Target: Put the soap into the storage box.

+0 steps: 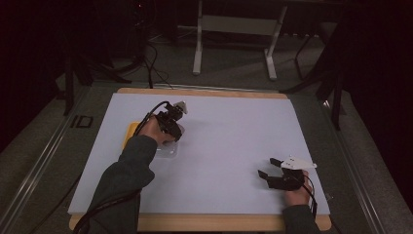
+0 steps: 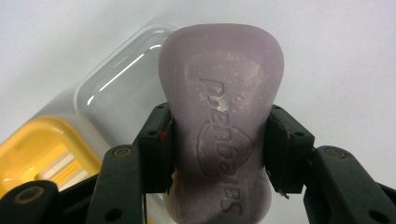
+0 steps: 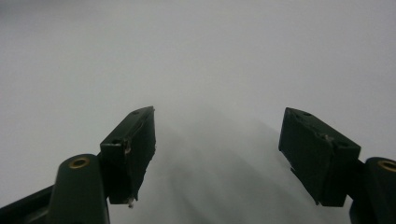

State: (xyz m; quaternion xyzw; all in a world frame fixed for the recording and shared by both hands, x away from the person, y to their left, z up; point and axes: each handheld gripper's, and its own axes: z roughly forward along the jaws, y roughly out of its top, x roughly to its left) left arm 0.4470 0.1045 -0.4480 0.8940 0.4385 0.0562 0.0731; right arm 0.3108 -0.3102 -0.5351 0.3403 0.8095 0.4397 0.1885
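Holding the soap (image 2: 219,126) in my left hand-held gripper (image 2: 219,154) — jaws clamped on its narrow waist — I have it just above the clear lid (image 2: 116,93) and yellow tray (image 2: 42,149) at the surface's (image 1: 229,141) left. My right hand-held gripper (image 3: 217,154) rests near the front right, jaws wide apart, holding nothing.

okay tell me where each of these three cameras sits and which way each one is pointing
High view: above the person's side, facing forward and down on the white table top; both forearms and hands enter from the bottom.
Left gripper view: rides the left hand-held gripper, looking along its black jaws, which clamp a pale purple embossed soap bar over a clear plastic lid and yellow soap dish.
Right gripper view: rides the right hand-held gripper, facing bare table between wide-apart jaws.
Shared: the high view also shows both grippers, left and right.
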